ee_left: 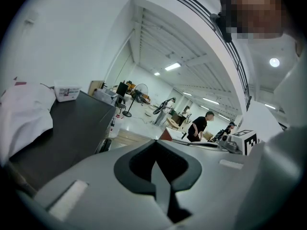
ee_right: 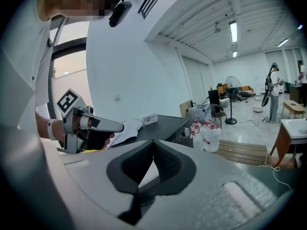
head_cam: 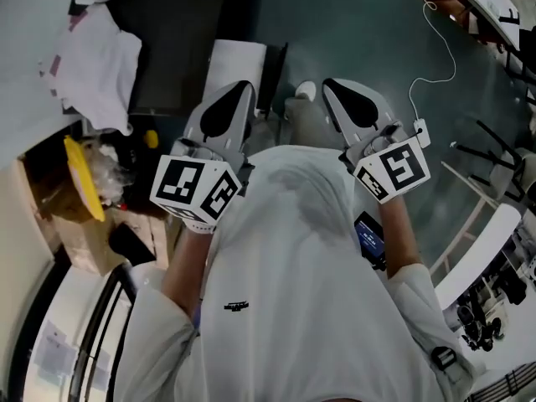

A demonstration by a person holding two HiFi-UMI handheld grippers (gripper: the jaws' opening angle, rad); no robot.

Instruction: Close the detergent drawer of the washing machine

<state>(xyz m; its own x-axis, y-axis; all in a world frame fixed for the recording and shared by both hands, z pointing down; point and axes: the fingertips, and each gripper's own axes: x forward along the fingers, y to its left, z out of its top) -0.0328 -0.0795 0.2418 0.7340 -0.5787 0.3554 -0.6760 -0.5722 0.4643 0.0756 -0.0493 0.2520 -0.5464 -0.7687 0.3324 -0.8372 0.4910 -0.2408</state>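
At the upper left of the head view, the washing machine (head_cam: 180, 48) shows only its dark flat top, with a white cloth (head_cam: 100, 61) heaped on its left end. In the right gripper view that top runs from mid-frame back toward the left, and the front panel with a round knob (ee_right: 185, 132) faces the right of the frame. The detergent drawer cannot be made out in any view, so its direction and long axis cannot be told; the tongs' own grey bodies cover the lower part of the machine in both gripper views.

The left tongs (head_cam: 239, 90) and the right tongs (head_cam: 335, 89) are held side by side before the person's white shirt (head_cam: 293, 266), well apart from the machine, pointing to the top of the frame. Each pair has its tips together and holds nothing. A cardboard box (head_cam: 75, 224) sits at the left edge, partly cut off.
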